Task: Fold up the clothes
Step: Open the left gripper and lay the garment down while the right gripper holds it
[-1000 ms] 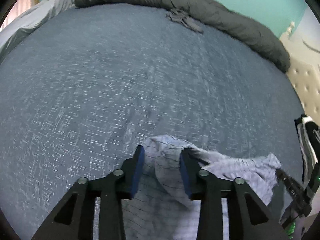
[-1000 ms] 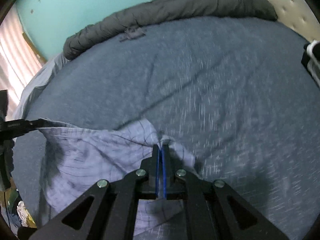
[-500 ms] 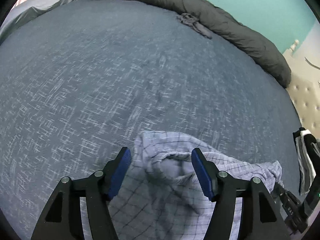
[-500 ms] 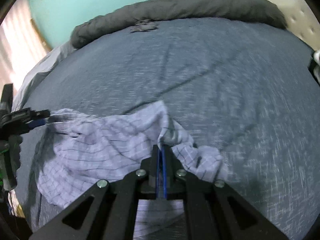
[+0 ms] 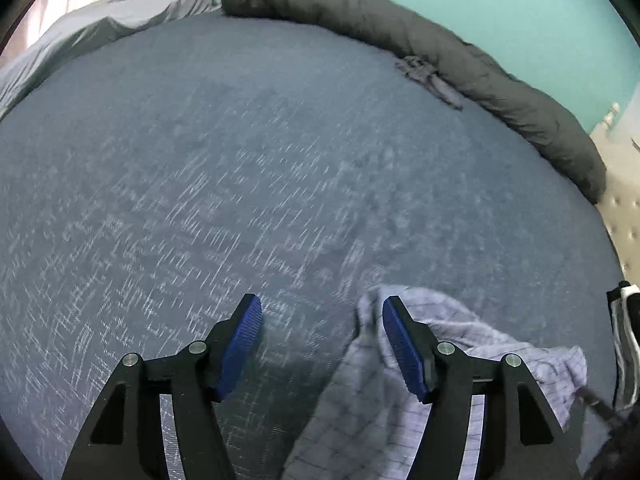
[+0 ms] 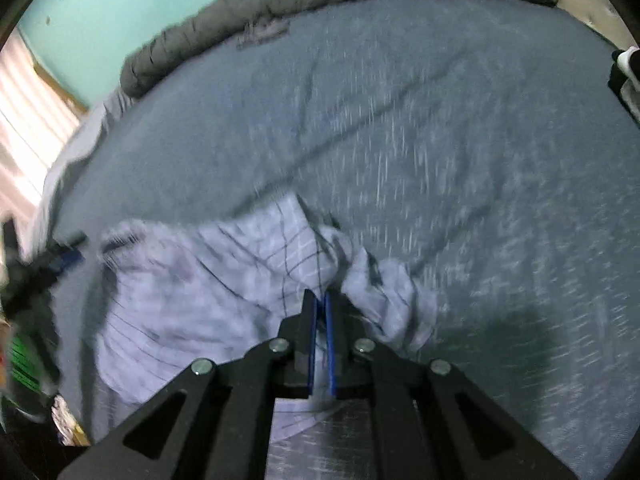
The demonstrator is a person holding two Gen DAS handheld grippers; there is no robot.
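Note:
A pale lavender checked garment [image 6: 208,280] lies rumpled on the blue-grey bed [image 6: 440,152]. My right gripper [image 6: 319,300] is shut on a fold of it near its right side. In the left wrist view the garment [image 5: 372,392] lies under and to the right of my left gripper [image 5: 320,312], which is open and empty, its blue pads [image 5: 400,344] wide apart, the right one against the cloth's edge. The left gripper shows blurred at the left edge of the right wrist view [image 6: 60,256].
A rolled dark grey duvet [image 5: 420,44] runs along the far edge of the bed, with a small grey garment [image 5: 428,76] beside it. A grey pillow [image 5: 100,36] is at the far left. A tufted cream headboard [image 5: 624,216] and a black-and-white item [image 5: 624,344] are on the right.
My left gripper has opened, let go of the garment and shifted left off the cloth. My right gripper stays shut on the fold as the cloth has settled onto the bed.

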